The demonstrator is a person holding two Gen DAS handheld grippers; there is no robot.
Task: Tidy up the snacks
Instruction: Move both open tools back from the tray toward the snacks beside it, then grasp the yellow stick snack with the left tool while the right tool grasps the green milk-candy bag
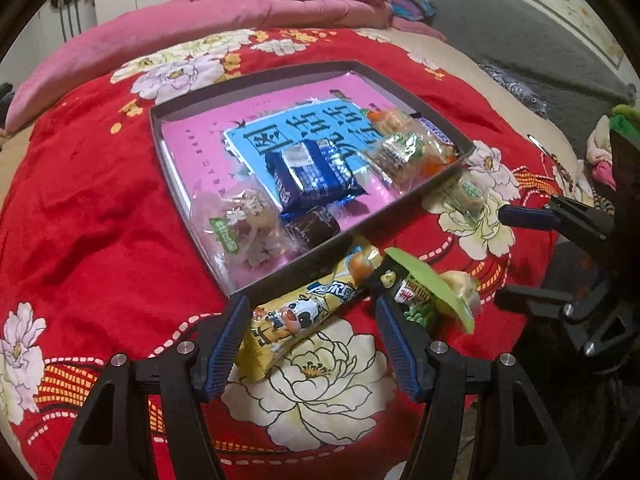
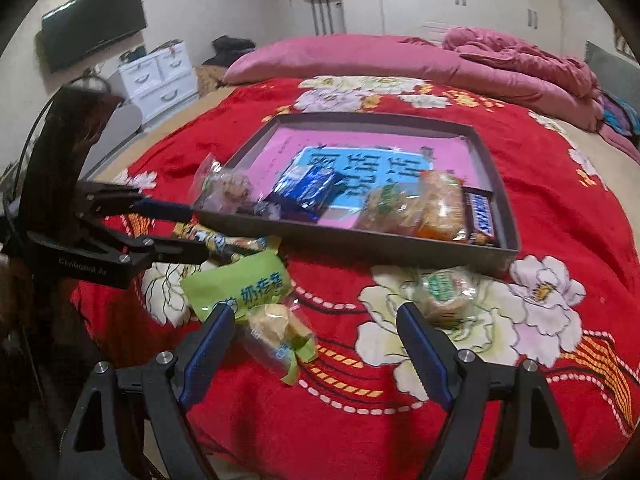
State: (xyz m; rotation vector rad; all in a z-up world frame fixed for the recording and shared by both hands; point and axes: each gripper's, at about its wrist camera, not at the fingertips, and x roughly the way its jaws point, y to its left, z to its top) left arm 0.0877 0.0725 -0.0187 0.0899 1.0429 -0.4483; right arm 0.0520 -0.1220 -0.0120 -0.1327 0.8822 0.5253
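A grey tray with a pink and blue book lining it lies on the red bed cover and holds several snacks, among them a blue packet. My left gripper is open around a yellow cow-print snack bar lying in front of the tray. A green packet lies beside it. My right gripper is open above a small clear-wrapped pastry. A clear-wrapped cake with a green label lies by its right finger.
The bed has a red floral cover with a pink quilt bunched at the far end. A white drawer unit and a wall screen stand beyond the bed's left side.
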